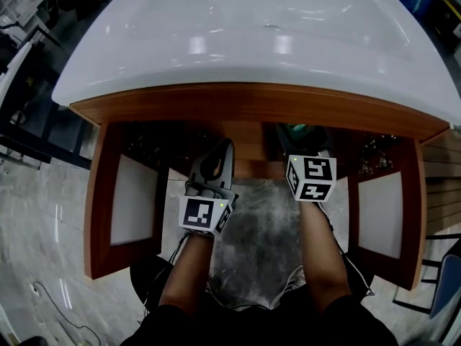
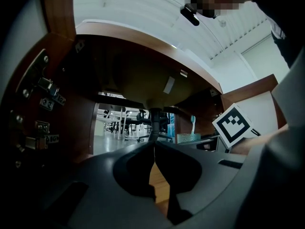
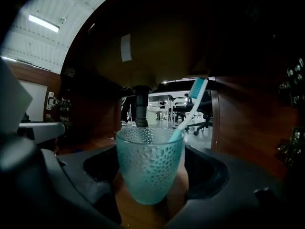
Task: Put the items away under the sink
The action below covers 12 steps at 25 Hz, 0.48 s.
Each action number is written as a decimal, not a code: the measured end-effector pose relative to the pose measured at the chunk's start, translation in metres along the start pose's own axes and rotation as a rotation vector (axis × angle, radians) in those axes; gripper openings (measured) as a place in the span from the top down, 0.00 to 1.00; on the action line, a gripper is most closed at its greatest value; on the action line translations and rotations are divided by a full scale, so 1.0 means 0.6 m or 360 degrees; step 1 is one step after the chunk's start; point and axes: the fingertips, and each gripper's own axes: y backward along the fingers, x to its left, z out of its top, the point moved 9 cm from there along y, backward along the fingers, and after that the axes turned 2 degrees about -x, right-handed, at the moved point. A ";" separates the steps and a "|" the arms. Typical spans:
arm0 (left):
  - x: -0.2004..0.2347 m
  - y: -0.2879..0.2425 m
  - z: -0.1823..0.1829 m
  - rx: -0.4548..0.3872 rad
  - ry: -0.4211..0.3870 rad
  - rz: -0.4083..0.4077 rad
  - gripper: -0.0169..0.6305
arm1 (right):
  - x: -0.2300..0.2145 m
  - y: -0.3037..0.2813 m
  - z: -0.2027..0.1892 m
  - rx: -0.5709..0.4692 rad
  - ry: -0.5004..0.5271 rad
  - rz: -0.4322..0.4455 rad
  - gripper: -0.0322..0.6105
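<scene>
Teal glass cup (image 3: 150,168), brush (image 3: 190,104) leaning inside, is sitting upright on or just above the cabinet floor (image 3: 128,216) under the sink (image 1: 252,34), right tool (image 3: 148,199) gripping its sides, probably against tipping, while left tool (image 2: 153,151) is hovering closed, empty.

The left tongs (image 2: 153,149) and right tongs (image 3: 150,175) — dark grey plastic — each bear a white, black-patterned marker cube (image 1: 311,177).

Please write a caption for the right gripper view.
Right gripper holds a teal cup with a toothbrush inside the under-sink cabinet.
</scene>
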 end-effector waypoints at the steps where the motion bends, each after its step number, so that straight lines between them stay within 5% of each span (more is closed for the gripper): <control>1: 0.000 0.001 0.000 -0.0003 0.0004 0.0002 0.94 | 0.000 0.002 -0.001 -0.0006 -0.0003 -0.0010 0.34; 12: -0.005 -0.004 0.004 0.0018 0.0045 -0.0029 0.94 | 0.007 0.034 0.000 -0.0008 -0.0056 -0.0008 0.32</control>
